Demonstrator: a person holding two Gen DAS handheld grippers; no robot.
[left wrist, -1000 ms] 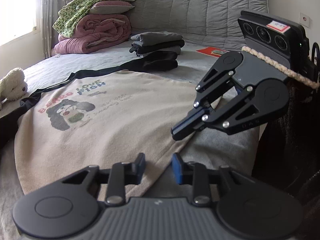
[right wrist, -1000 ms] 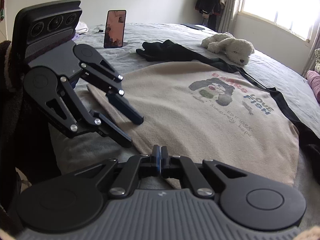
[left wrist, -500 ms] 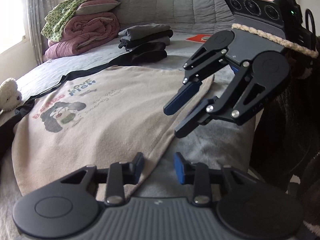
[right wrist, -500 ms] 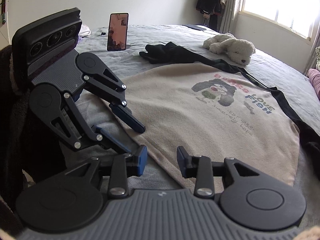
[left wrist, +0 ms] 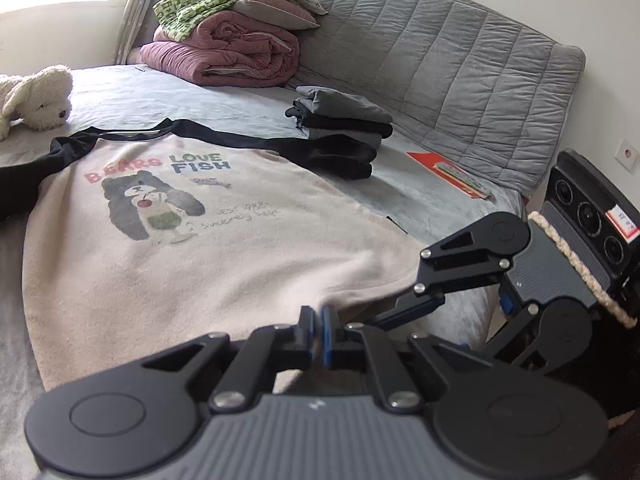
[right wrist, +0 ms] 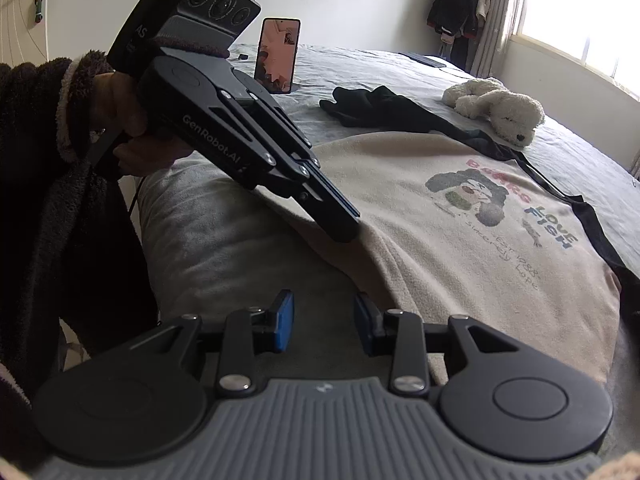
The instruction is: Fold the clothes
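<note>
**Hem pinched on the left, right side waiting**

Spread flat across the grey bed (left wrist: 420,196): a cream sweatshirt (left wrist: 160,264) with black sleeves and a bear print, neckline toward the far side, bottom hem along the near edge of the mattress. Farther back, a stack of folded clothes (left wrist: 340,120) beside the headboard, a rolled maroon quilt (left wrist: 228,56), a plush dog (right wrist: 496,108) and an upright phone (right wrist: 279,56) – all well apart from the garment.

Just changed: left gripper (left wrist: 319,330) closing over the last half second and now clamped tight on the near hem, cloth bunched and rising into a small ridge at the pads. Half a second ago, the same jaws standing apart over that edge. Right gripper (right wrist: 323,326) parted partway, nothing between the blue pads, low over the bed just beside the hem and not touching it.

Probably the start of a lift-and-fold from the bottom edge – one corner secured, the other yet to be taken.

Open room: bare bedding beyond the collar and to both sides; only the black sleeves trailing out, likely to drag
</note>
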